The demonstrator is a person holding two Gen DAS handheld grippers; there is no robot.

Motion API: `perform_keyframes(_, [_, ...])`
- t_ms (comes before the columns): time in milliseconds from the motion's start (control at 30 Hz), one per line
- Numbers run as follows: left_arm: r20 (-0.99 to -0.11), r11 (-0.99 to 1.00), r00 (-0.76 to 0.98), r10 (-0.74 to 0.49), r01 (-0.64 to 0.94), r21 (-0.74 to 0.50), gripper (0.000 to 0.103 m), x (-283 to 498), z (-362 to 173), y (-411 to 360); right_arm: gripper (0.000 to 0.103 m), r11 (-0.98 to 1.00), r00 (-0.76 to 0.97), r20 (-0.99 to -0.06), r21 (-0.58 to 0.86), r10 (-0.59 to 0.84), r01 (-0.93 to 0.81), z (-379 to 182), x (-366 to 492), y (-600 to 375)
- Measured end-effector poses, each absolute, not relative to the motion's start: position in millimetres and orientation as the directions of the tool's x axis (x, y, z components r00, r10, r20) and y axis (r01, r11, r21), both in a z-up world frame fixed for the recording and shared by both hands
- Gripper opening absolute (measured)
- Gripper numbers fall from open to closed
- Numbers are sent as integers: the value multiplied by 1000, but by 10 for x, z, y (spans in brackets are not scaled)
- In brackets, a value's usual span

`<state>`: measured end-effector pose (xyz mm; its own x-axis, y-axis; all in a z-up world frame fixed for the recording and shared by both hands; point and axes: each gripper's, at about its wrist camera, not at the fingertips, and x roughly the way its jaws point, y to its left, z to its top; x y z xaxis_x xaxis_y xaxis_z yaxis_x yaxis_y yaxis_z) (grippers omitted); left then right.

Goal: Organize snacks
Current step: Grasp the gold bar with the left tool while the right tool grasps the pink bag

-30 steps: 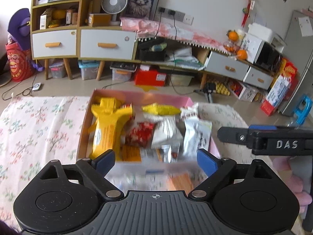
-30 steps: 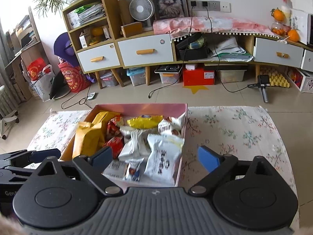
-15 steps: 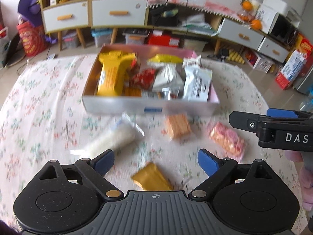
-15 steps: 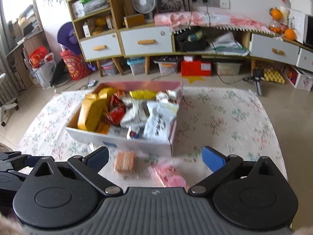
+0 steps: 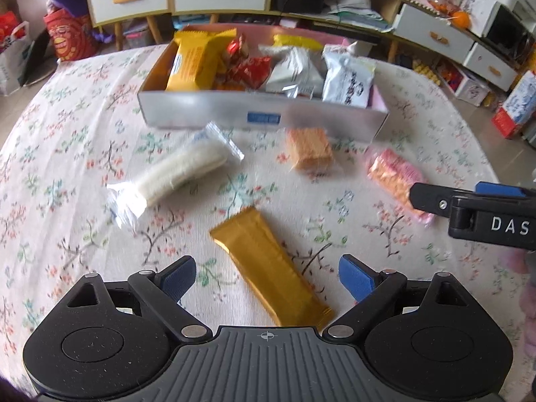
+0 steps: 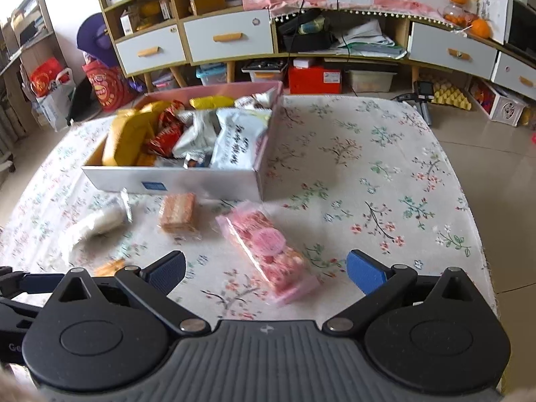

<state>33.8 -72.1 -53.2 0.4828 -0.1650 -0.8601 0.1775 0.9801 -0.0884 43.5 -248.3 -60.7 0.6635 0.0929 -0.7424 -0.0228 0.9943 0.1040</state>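
Before the box [image 5: 207,110], four loose snacks [image 5: 271,269].

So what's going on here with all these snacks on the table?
A person is tidying snacks with a gripper in each hand. A box on the floral tablecloth already holds many packets. Four lie loose in front of it: a white packet, an orange wafer packet, a gold bar and a pink packet. The left gripper is open above the gold bar, the right gripper open above the pink packet. Neither holds anything.
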Motion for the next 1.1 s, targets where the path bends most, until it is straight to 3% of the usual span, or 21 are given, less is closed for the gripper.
perform_keyframes(167, [-856,977,493,-159,205,-64,91,235,-640,-765,102,997,658,-749,51,79,-61,-767,451,-2535])
perform_keyframes(267, [-849,970,498,-178,233,-66,85,194,-650,-729,103,996,658,-748,38,85,-84,-828,460,-2558])
perform_keyframes(533, [-831,958,513,-214,276,-77,56,154,-666,-482,102,988,668,-739,-18,90,-153,-945,484,-2534])
perform_keyframes(667, [-815,950,529,-238,302,-81,47,159,-672,-356,99,981,668,-737,-34,105,-191,-971,502,-2475])
perform_keyframes(833, [-797,938,540,-270,335,-91,39,166,-675,-278,90,974,674,-729,-46,120,-224,-970,516,-2378])
perform_keyframes(1033, [-778,916,545,-312,390,-94,38,176,-689,-278,68,972,672,-726,-23,145,-235,-933,529,-2334])
perform_keyframes(1100, [-769,911,548,-329,399,-106,38,188,-691,-271,55,970,670,-726,-16,155,-241,-921,519,-2332])
